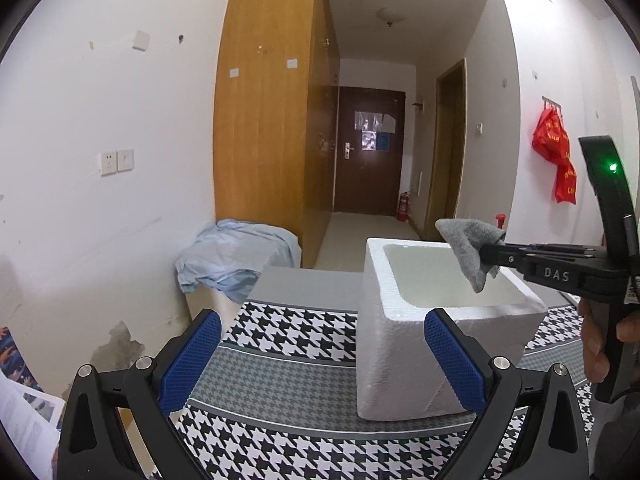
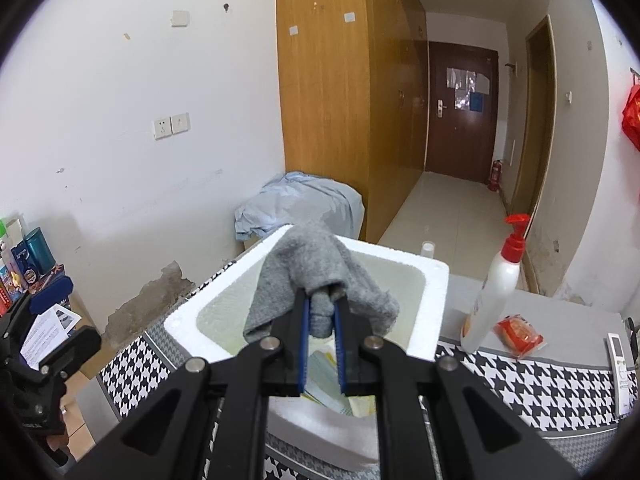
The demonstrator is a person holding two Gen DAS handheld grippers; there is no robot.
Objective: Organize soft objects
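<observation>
Beside the foam box (image 2: pixel 434 280), a lotion bottle (image 2: pixel 494 292) stands.

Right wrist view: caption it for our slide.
Right tool holds a grey knitted sock over the white foam box.

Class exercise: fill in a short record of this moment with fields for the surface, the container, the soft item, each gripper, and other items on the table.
surface: table with houndstooth cloth
container: white foam box, open top
soft item: grey sock, hanging above the box opening
right gripper: shut on the sock
left gripper: open, holding nothing, beside the box
other items: white pump bottle with red top; red packet; remote control
</observation>
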